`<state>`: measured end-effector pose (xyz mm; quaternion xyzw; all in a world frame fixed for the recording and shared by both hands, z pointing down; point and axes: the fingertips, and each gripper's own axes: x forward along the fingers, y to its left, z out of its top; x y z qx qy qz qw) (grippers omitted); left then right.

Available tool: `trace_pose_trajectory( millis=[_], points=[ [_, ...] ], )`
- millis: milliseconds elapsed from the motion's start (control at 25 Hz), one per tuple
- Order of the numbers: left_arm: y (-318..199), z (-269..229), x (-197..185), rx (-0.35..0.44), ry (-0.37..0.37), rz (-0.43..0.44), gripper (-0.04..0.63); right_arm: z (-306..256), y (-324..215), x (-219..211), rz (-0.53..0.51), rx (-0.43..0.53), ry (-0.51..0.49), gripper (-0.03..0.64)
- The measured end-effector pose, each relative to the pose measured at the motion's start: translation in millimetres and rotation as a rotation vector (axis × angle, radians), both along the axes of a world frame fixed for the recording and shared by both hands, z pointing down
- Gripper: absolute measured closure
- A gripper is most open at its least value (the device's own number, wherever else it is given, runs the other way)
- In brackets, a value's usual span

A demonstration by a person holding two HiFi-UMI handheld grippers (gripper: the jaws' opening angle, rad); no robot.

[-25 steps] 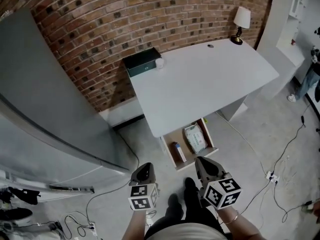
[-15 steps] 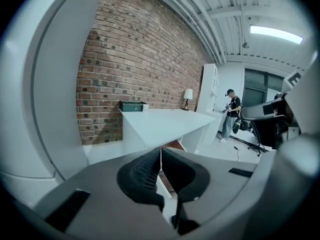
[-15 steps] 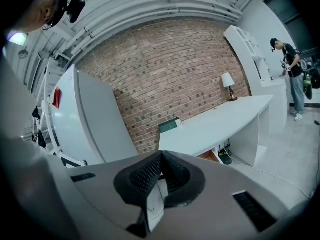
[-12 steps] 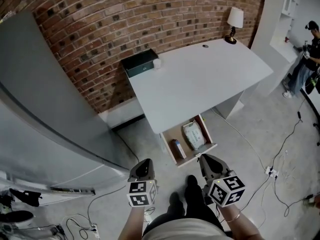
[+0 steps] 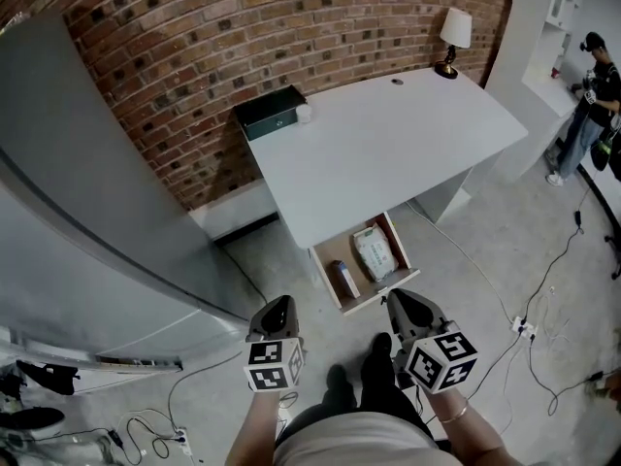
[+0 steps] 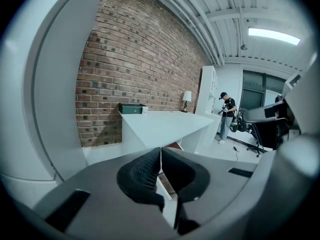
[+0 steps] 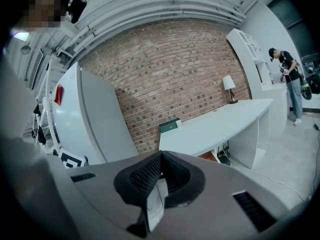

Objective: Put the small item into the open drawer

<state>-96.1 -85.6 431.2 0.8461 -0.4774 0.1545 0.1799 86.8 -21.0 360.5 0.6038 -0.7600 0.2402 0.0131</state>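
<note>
Hovering, seemingly abreast: left (image 5: 280,306), right tongs (image 5: 397,299)

Desk (image 5: 388,153) bears box (image 5: 269,113), lamp (image 5: 452,39); drawer (image 5: 378,299) holds packet (image 5: 374,252), bottle (image 5: 344,280).

Bright, even indoor light over the head view: the bench (image 5: 388,153) top reads pale and flat, no glare on it. Soft shadow there on the brick wall (image 5: 194,56), just under the bench's left end. Heavy fisheye, the wall's courses bowing hard towards the edges. Over to the left gripper view: a ceiling strip light (image 6: 273,34) burns near white, the corners go black, and the left gripper (image 6: 160,156) up close is soft, out of focus. Right gripper view, same dark rim.
</note>
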Motion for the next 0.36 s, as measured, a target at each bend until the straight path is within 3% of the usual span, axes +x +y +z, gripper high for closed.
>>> trace_pose_trajectory(
  millis=[360],
  points=[
    [0.2,-6.7,-7.6,0.018,0.004,-0.016,0.569,5.8,-3.2,-10.8,-0.046,-0.005,-0.015,0.611]
  ],
)
